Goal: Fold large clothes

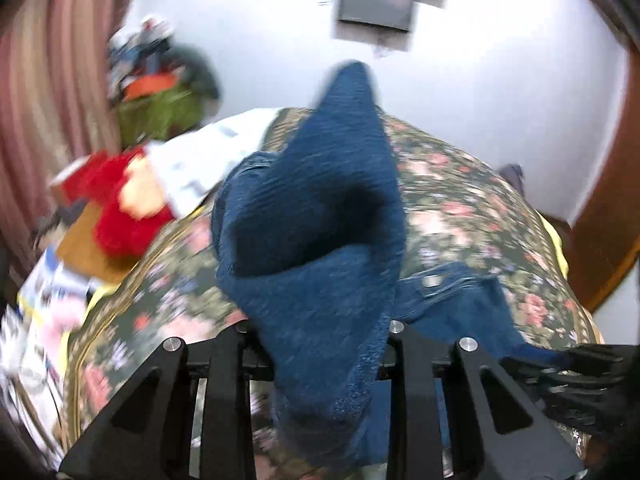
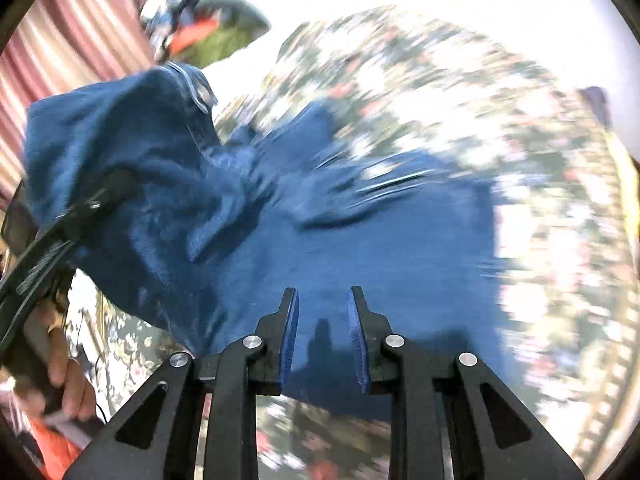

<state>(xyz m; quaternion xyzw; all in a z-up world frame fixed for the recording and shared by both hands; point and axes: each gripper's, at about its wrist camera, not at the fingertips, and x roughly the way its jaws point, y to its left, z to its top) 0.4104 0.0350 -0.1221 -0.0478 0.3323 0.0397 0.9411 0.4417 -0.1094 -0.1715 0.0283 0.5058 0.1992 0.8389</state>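
The left gripper [image 1: 320, 360] pinches the blue garment [image 1: 312, 216], lifting its left end off the floral bedspread [image 1: 460, 200]. The right gripper [image 2: 323, 336], fingers spread and empty, hovers directly over the garment's flat right part.

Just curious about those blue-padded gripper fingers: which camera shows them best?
The right wrist view: the right gripper shows both blue-padded fingers, parted over the blue textured garment. The left wrist view hides its own fingers behind cloth.
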